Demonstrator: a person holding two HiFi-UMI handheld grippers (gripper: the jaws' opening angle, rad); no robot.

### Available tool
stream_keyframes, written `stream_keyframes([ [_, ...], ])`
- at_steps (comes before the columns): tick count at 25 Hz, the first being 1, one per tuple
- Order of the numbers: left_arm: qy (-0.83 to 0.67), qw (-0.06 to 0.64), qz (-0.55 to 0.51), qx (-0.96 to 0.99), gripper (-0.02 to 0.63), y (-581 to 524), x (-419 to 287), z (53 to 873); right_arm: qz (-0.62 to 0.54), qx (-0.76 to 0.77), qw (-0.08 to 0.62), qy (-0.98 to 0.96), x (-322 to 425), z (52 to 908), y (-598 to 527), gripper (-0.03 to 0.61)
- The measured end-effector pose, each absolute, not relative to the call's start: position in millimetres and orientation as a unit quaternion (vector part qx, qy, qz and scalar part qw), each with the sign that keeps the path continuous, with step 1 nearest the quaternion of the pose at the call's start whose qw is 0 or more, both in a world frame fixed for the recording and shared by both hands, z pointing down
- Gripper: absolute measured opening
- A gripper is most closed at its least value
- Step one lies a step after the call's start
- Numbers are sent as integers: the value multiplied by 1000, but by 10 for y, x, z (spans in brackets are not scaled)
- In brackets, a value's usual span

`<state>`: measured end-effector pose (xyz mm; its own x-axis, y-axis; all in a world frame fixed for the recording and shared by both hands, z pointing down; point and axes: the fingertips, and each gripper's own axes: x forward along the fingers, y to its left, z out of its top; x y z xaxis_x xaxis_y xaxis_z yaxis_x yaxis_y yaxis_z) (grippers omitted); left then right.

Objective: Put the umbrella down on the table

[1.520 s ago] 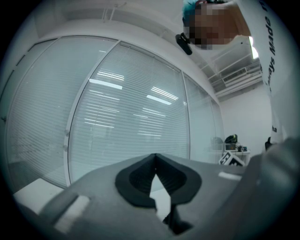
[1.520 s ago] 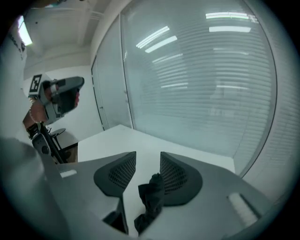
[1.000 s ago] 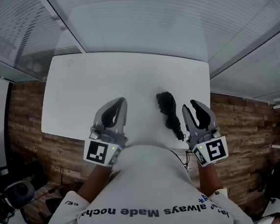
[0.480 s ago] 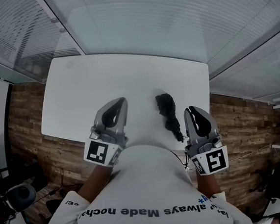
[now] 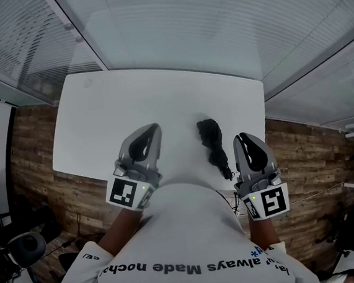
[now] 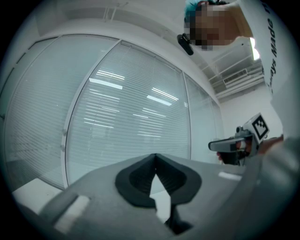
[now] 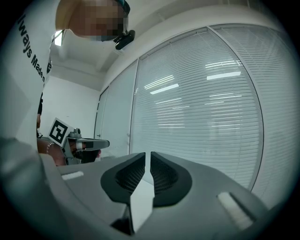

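**Umbrella's down on the table, both your grippers clenched on nothing**

The folded black umbrella (image 5: 213, 145) lies flat on the white table (image 5: 130, 105), at about 4 o'clock from the table's middle, with its thin end almost at the near edge. Neither gripper touches it.

Your left gripper (image 5: 153, 129) sits over the near edge of the table, out at the umbrella's 9 o'clock and clearly apart from it. In the left gripper view its jaw tips meet and there's nothing between them. Your right gripper (image 5: 241, 138) is just beside the umbrella at its 4 o'clock, off the table's near right corner. In the right gripper view its jaws are pinched to a thin slit, also empty.

Writing-wise, your white shirt (image 5: 192, 229) has dark print. "always Made" reads fine in the head view, but the letters on either side run off and I can't make them out. Each gripper's cube wears a black-and-white square marker (image 5: 124, 191), a pattern only with no letters. Closed blinds (image 7: 201, 103) fill the glass walls behind the table, and nothing is printed there.
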<state>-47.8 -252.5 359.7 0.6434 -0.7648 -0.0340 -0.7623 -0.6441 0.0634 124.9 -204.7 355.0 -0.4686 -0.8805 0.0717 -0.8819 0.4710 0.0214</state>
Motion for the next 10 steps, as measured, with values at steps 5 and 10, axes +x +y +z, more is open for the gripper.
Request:
stream_keyframes([
  [5, -420, 20, -31, 907, 3, -2458, -455, 3549, 9, 516, 33, -856, 1278, 3506, -1991, 35],
  [10, -419, 18, -31, 907, 3, -2445, -461, 3556, 7, 515, 36, -856, 1275, 3518, -1984, 35],
])
